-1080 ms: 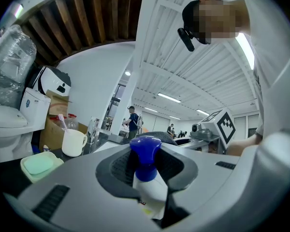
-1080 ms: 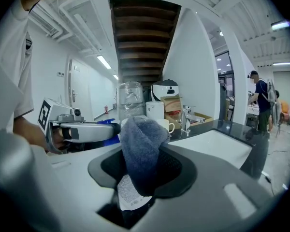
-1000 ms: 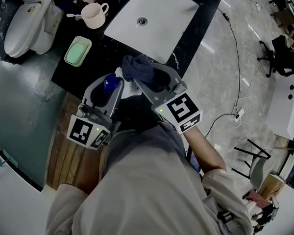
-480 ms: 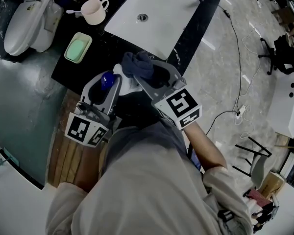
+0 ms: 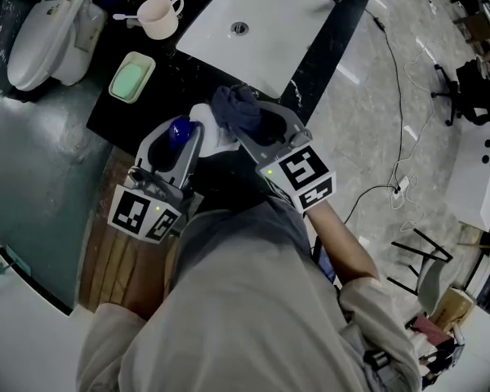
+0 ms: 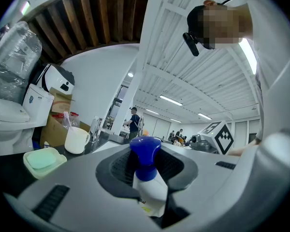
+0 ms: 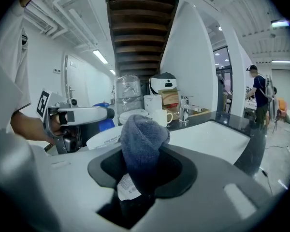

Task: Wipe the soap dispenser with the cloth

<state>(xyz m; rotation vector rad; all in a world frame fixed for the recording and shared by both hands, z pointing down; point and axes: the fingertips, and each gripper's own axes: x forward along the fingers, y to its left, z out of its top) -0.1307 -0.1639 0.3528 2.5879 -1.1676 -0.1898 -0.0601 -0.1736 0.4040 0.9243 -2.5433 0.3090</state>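
At centre frame, left gripper clamps the soap dispenser, right gripper pinches the cloth seemingly against it, mid-wipe; next, slide cloth along its body

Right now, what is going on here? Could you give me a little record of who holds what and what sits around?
Left gripper: shut on the soap dispenser
Soap dispenser: white bottle, blue pump top, upright between the jaws
Right gripper: shut on the cloth
Cloth: dark blue, bunched, right beside the bottle; contact unclear
Counter: black, under and ahead of both grippers
On the counter: white sink, mug, green soap dish
Beside the counter: white toilet
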